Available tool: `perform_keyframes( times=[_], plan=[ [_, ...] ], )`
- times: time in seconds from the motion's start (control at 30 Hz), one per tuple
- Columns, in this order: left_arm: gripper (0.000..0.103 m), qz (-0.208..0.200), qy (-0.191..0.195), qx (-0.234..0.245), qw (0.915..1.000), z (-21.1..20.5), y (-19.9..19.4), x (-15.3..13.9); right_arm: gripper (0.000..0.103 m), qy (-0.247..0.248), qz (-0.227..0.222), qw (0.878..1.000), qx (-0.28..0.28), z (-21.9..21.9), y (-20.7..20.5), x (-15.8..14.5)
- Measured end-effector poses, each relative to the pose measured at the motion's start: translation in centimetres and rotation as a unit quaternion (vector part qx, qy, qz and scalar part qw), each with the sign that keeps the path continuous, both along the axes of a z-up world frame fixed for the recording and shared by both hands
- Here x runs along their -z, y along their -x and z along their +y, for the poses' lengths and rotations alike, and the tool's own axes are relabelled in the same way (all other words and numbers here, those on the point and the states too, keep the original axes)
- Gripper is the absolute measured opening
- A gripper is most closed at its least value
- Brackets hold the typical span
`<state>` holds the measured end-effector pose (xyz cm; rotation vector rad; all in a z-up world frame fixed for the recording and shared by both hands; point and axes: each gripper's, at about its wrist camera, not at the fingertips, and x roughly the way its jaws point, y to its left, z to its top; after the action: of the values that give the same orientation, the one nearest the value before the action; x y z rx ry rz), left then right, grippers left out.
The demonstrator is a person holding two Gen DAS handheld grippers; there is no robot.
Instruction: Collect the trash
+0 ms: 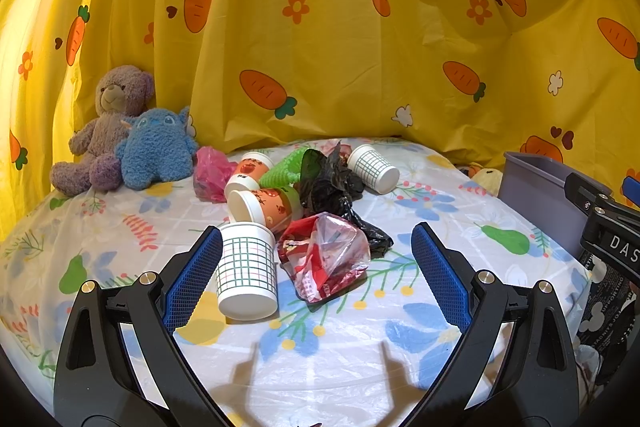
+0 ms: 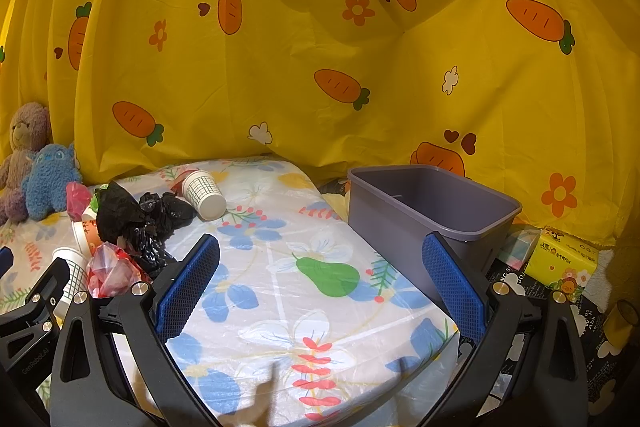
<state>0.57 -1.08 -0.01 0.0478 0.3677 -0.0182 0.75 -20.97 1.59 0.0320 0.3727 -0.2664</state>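
Left hand-held gripper spread wide; white grid-patterned paper cup touches its 9 o'clock finger, crumpled red-and-clear plastic wrapper sits in the gap. Trash heap blocks 12 o'clock. Bare floral plastic-covered bench at 6 o'clock. Right hand-held gripper spread over clear bench; grey rectangular plastic bin crowds 2 o'clock.

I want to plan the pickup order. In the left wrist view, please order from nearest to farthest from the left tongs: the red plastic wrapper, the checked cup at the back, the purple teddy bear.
1. Red plastic wrapper: just ahead of the left tongs, between the fingers.
2. Checked cup at the back: lying on its side, right of the pile.
3. Purple teddy bear: far left corner, against the curtain.
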Motion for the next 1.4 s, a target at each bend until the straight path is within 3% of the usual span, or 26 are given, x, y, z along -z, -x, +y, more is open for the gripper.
perform_keyframes(
  times=[1.4],
  plan=[
    [0.094, -0.002, 0.008, 0.007, 0.9999, -0.7, -0.2, 0.1, 0.098, -0.003, -0.003, 1.000, 0.003, 0.1, -0.2, 0.0]
  ],
)
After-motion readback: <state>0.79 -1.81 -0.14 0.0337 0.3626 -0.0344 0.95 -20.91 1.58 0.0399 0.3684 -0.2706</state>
